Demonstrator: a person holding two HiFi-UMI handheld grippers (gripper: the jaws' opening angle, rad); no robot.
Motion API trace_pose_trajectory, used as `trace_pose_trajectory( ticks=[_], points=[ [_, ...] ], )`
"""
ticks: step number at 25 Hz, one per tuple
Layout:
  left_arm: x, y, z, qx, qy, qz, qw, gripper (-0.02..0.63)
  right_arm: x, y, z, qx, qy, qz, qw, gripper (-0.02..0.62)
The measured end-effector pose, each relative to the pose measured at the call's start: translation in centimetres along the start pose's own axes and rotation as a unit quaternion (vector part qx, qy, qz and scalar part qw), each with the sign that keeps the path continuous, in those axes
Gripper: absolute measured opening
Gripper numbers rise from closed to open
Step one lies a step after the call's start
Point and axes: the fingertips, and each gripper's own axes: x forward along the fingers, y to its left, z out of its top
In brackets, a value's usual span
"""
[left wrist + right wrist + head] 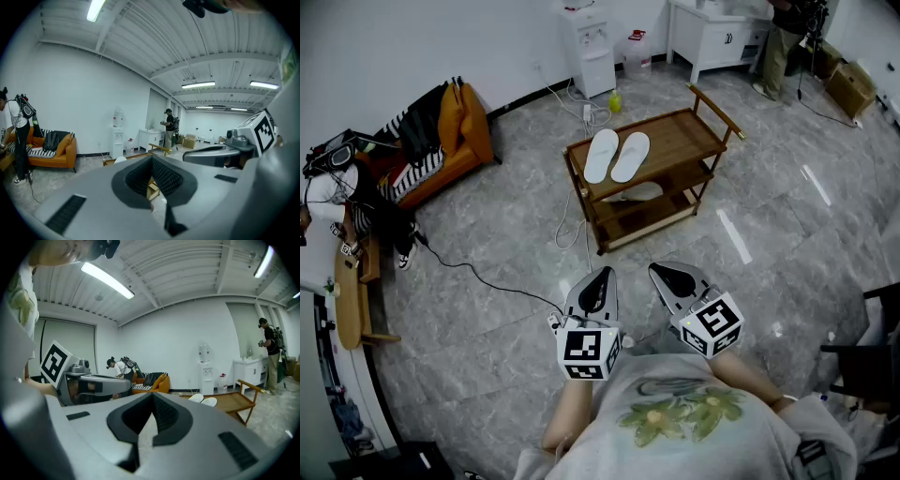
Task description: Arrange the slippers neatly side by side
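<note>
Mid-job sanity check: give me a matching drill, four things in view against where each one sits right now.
Things:
1. pair of white slippers
2. orange sofa
3. water dispenser
4. right gripper

Places:
A. beyond the wooden cart, at the far side of the room
B. on the cart's top shelf
C. far left of the head view
D. low in the head view, jaws shut

Pairs: 1-B, 2-C, 3-A, 4-D

One white slipper (601, 155) and a second white slipper (631, 156) lie side by side, toes pointing the same way, on the top shelf of the wooden cart (689, 127). A pale object (635, 192) lies on the middle shelf; what it is cannot be told. The left gripper (600, 279) and right gripper (667, 274) hang low before the person's torso, well apart from the cart, jaws together, empty. An orange sofa (450, 141) stands at left.
</note>
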Motion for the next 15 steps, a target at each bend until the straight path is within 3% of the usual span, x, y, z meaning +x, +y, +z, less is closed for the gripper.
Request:
trace_pose_trajectory(
  ticks=[6,9,15],
  points=[
    [-1.2,-0.5,-0.2,0.000,0.002,-0.004,1.0000,0.012,-0.8,1.3,-0.4,0.003,0.002,0.002,1.000,0.003],
    [-1.7,-1.3,-0.8,0.003,0.014,-0.030,0.9995,0.011,-1.0,1.9,-0.7,0.006,0.005,0.001,1.000,0.003],
    [-1.1,-2.7,-1.1,0.056,0.023,-0.044,0.9972,0.011,-1.9,1.6,-1.5,0.020,0.004,-0.011,1.000,0.003]
  ],
)
